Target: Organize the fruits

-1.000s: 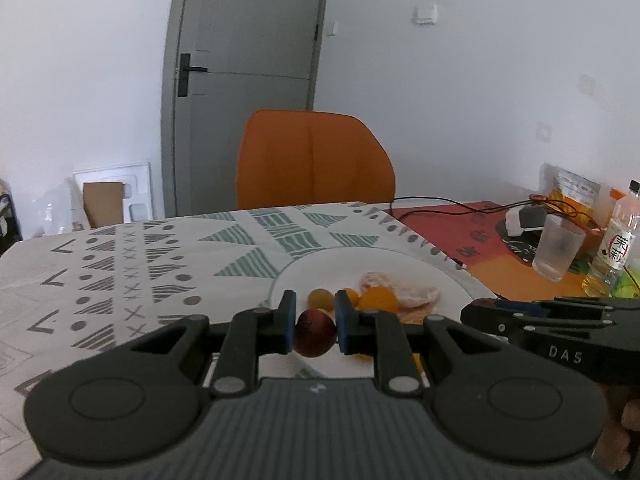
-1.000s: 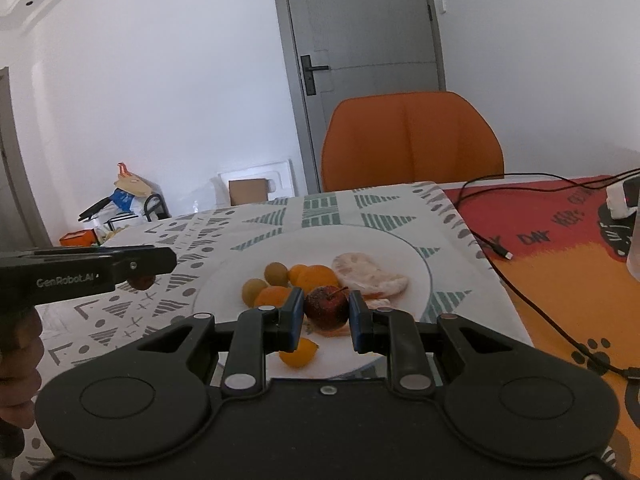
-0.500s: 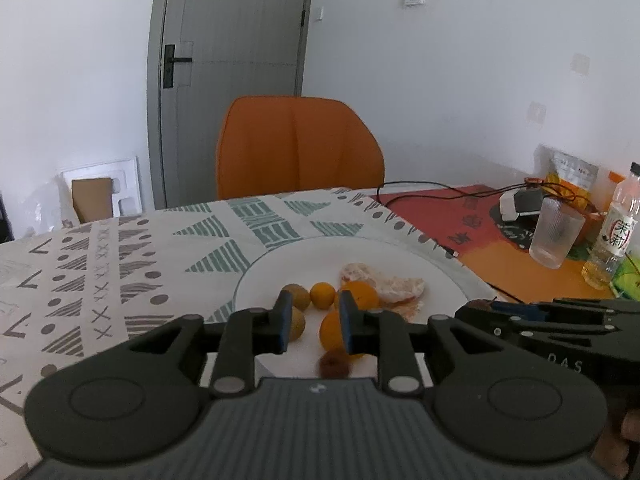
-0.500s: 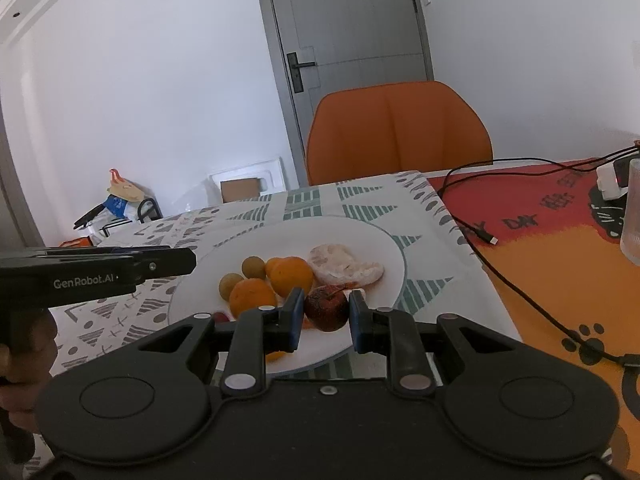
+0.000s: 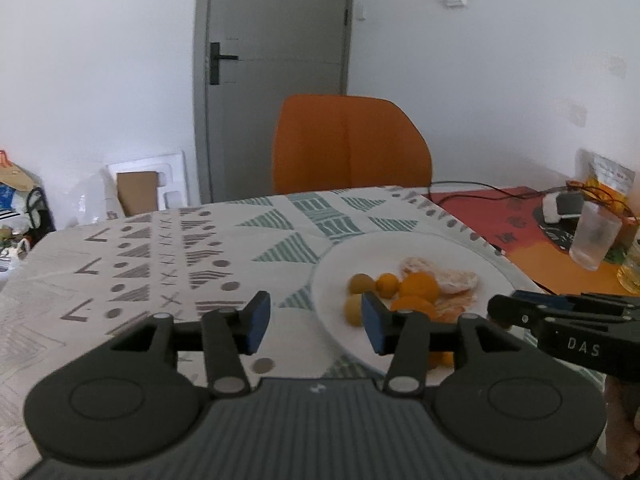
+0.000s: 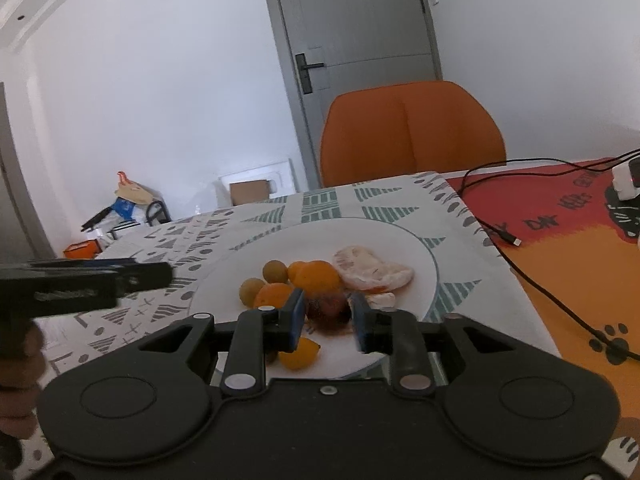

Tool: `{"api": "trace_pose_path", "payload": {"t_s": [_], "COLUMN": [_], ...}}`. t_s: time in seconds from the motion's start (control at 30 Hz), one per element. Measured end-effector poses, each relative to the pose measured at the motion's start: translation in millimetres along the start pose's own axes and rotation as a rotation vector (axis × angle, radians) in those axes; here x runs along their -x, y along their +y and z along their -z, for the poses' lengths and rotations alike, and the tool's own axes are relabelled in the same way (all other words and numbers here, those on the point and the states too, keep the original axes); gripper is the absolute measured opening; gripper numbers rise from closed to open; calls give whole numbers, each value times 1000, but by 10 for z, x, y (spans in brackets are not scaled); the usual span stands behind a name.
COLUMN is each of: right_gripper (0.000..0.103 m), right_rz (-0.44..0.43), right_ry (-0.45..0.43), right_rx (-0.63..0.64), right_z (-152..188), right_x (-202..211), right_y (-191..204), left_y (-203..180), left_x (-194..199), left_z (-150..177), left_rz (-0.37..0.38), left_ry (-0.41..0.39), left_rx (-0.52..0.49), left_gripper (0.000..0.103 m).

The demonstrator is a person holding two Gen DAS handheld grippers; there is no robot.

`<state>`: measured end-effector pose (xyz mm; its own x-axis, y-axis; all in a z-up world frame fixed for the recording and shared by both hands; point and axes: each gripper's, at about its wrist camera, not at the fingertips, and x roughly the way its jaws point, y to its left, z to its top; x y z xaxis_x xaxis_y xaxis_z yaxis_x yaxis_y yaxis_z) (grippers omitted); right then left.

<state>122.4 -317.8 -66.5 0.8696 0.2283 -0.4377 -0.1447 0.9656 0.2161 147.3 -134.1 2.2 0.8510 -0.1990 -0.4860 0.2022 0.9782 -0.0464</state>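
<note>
Fruits are gathering on the white plate (image 6: pixel 420 248) because we are letting go: our left gripper (image 5: pixel 316 322) is spreading empty beside it, our right gripper (image 6: pixel 326 316) is loosening around 1 dark red fruit (image 6: pixel 328 308).

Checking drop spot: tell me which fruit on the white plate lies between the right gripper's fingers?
The dark red round fruit; the orange and green-brown ones sit farther back.
</note>
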Motion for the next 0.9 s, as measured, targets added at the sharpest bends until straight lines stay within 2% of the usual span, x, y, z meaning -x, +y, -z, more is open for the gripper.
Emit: {"api": "trace_pose_path", "payload": {"t_s": [0.03, 0.1, 0.2, 0.27, 0.37, 0.4, 0.53, 0.63, 0.8, 0.9], "right_gripper": [42, 59, 77, 81, 93, 95, 103, 103, 103, 103], "right_rz": [1, -2, -2, -18, -39, -46, -73, -89, -96, -110], "right_ry": [0, -6, -38, -43, -43, -43, -42, -33, -31, -26], "right_rx": [-1, 4, 37, 47, 48, 50, 48, 38, 13, -9], "right_z": [-4, -19, -47, -64, -88, -92, -100, -106, -144, -179], "right_x": [7, 36, 106, 127, 151, 164, 216, 239, 293, 334], "right_y": [20, 68, 187, 245, 319, 338, 404, 439, 462, 449], "left_y": [28, 104, 215, 269, 360, 392, 525, 604, 674, 713], "left_x": [22, 60, 122, 187, 293, 327, 474, 555, 711, 790], "left_z": [-4, 1, 14, 21, 21, 19, 25, 24, 38, 52], "left_rz": [-9, -21, -31, -46, -75, -85, -136, -148, -180, -191], "left_ry": [-5, -5, 6, 0, -13, -19, -39, -35, -41, -43], "left_rx": [6, 23, 43, 43, 58, 66, 93, 105, 106, 111], "left_gripper": [48, 49, 49, 49, 49, 52, 74, 84, 94, 96]}}
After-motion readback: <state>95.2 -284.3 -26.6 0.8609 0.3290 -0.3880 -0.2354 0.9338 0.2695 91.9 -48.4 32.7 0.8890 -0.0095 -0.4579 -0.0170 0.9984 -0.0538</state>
